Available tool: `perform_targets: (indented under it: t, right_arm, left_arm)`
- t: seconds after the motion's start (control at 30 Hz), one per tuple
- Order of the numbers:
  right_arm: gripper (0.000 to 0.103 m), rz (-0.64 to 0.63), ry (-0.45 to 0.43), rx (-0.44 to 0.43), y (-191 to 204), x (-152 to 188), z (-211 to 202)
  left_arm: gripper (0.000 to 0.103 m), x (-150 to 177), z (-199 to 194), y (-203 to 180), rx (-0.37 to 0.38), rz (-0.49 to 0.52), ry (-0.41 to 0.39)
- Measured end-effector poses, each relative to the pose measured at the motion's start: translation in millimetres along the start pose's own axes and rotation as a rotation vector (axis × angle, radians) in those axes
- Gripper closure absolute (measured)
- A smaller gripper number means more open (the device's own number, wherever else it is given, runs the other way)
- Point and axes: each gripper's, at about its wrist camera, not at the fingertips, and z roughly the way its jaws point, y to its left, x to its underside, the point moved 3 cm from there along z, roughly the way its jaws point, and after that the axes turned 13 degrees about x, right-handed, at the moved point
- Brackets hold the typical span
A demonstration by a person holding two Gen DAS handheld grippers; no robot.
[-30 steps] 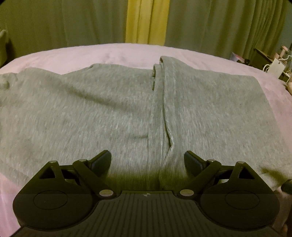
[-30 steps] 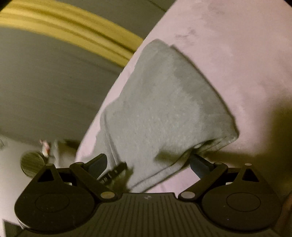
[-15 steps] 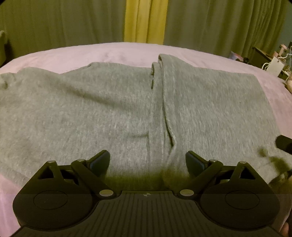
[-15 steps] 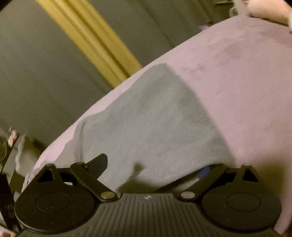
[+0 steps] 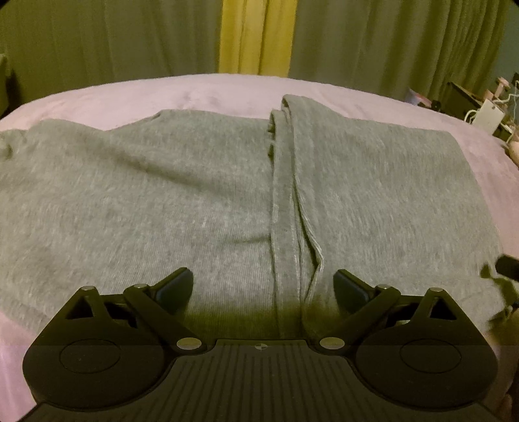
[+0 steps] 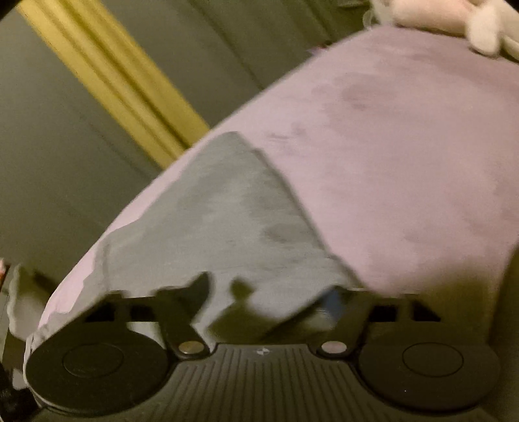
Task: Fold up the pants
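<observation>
1. The left gripper (image 5: 262,285) hovers low over the grey pants (image 5: 162,201) with its jaws spread wide and nothing between them; both dark fingertips (image 5: 176,285) sit above the cloth, one on either side of a long fold.
2. The right gripper (image 6: 266,292) is at the edge of the pants (image 6: 233,227), and the cloth drapes across the gap between its fingers. This view is blurred and the right finger is partly covered, so I cannot tell whether the jaws are clenched on the fabric or only under it.
3. The left wrist view shows the pants spread broadly over the pink bedspread (image 5: 211,94), with the overlapping fold edge (image 5: 292,194) running away from the camera down the middle.
4. Only the left wrist view takes in that full spread. At its far right edge a dark tip, probably the right gripper (image 5: 507,267), meets the near right corner of the cloth.
5. The right wrist view alone shows a pale plush object (image 6: 454,19) at the top right of the bedspread (image 6: 405,146).
6. Green curtains (image 5: 97,39) with a yellow strip (image 5: 256,35) hang behind the bed in both views.
</observation>
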Motion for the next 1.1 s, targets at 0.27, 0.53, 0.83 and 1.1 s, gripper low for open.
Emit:
perform_targets:
  t: [0.27, 0.53, 0.83, 1.1]
  right_arm:
    - [0.012, -0.249, -0.078, 0.019, 32, -8, -65]
    - [0.013, -0.572, -0.025, 0.052, 75, 16, -16]
    - [0.005, -0.649, 0.001, 0.124, 81, 36, 7]
    - [0.005, -0.647, 0.018, 0.150, 83, 39, 1]
  left_arm:
    - [0.005, -19, -46, 66, -0.079, -0.318, -0.182]
    - [0.005, 9, -124, 218, -0.194, -0.755, -0.392]
    - [0.005, 22, -124, 308, -0.133, -0.848, -0.387]
    - [0.002, 6, -111, 351, -0.053, -0.817, -0.427]
